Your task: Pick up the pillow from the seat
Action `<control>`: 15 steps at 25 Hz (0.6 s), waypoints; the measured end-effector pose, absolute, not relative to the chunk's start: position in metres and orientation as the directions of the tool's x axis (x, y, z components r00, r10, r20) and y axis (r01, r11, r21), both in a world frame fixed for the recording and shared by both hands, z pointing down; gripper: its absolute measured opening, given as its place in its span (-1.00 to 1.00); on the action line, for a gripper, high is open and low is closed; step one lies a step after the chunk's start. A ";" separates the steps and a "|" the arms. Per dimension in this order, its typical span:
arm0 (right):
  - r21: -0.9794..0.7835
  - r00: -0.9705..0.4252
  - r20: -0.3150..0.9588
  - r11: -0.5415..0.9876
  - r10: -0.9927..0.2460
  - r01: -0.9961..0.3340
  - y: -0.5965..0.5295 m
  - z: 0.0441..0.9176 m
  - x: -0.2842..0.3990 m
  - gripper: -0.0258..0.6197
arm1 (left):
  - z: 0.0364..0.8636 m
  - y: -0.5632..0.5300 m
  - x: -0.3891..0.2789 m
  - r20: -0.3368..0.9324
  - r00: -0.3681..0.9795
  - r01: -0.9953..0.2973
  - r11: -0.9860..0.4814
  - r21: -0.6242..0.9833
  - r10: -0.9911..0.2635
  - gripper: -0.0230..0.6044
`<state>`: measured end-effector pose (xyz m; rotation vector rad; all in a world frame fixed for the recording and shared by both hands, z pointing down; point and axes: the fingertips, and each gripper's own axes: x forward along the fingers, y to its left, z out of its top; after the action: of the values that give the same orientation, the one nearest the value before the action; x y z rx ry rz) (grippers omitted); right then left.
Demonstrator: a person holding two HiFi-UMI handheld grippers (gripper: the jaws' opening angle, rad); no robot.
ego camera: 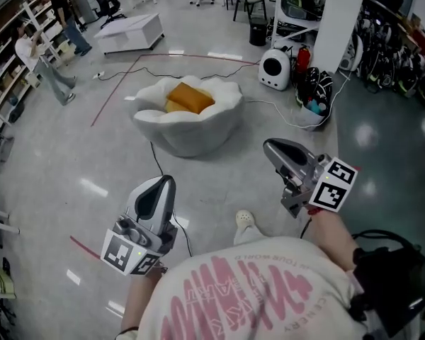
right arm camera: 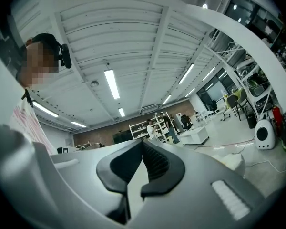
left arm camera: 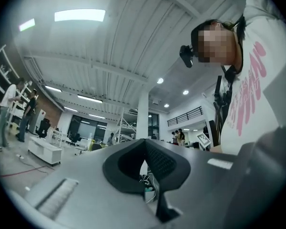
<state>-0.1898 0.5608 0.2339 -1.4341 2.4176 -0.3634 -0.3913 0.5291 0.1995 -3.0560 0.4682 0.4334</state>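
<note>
In the head view an orange pillow [ego camera: 190, 98] lies in a white, petal-edged seat [ego camera: 191, 127] on the grey floor, ahead of me. My left gripper [ego camera: 167, 180] is held low at the left, well short of the seat, its jaws together with nothing between them. My right gripper [ego camera: 268, 146] is off the seat's right side, also shut and empty. The left gripper view has the left gripper [left arm camera: 144, 142] tilted up toward the ceiling. In the right gripper view the right gripper [right arm camera: 142, 145] is closed, and a bit of the white seat [right arm camera: 233, 160] shows at the right.
A black cable [ego camera: 158, 163] runs from the seat toward my shoe [ego camera: 245, 220]. A white round device [ego camera: 274, 69] and a bag of bottles [ego camera: 313, 95] stand by a white column at the right. A low white table [ego camera: 131, 32] and two people [ego camera: 46, 59] by shelves are at the far left.
</note>
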 end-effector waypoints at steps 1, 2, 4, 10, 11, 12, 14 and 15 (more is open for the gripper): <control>-0.362 -0.458 -0.123 0.469 -0.880 -0.805 0.551 0.233 -0.182 -0.90 | 0.201 0.521 -0.383 -0.254 0.920 -0.307 -0.952 0.006 -0.298 -0.88; -0.355 -0.464 -0.110 0.471 -0.879 -0.808 0.542 0.234 -0.175 -0.90 | 0.203 0.513 -0.373 -0.235 0.923 -0.314 -0.949 -0.007 -0.304 -0.88; -0.337 -0.476 -0.083 0.474 -0.876 -0.813 0.522 0.236 -0.161 -0.90 | 0.207 0.496 -0.356 -0.207 0.926 -0.324 -0.946 -0.007 -0.315 -0.88; -0.326 -0.497 -0.036 0.480 -0.867 -0.815 0.461 0.236 -0.122 -0.91 | 0.210 0.435 -0.325 -0.181 0.879 -0.448 -0.894 0.008 -0.442 -0.88; -0.327 -0.500 -0.034 0.483 -0.865 -0.813 0.452 0.236 -0.114 -0.91 | 0.211 0.426 -0.319 -0.178 0.872 -0.461 -0.887 0.008 -0.455 -0.88; -0.327 -0.505 -0.034 0.487 -0.862 -0.809 0.443 0.236 -0.106 -0.91 | 0.212 0.418 -0.312 -0.174 0.868 -0.471 -0.882 0.009 -0.466 -0.88; -0.327 -0.518 -0.038 0.501 -0.855 -0.802 0.426 0.235 -0.092 -0.91 | 0.216 0.403 -0.298 -0.167 0.858 -0.490 -0.872 0.014 -0.485 -0.88; -0.324 -0.524 -0.041 0.508 -0.851 -0.798 0.417 0.235 -0.086 -0.90 | 0.217 0.395 -0.293 -0.166 0.852 -0.500 -0.866 0.017 -0.496 -0.88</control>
<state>-0.0857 0.4174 0.2352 -1.4144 2.5537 -0.3956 -0.2926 0.3952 0.2172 -2.9973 0.8064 0.2576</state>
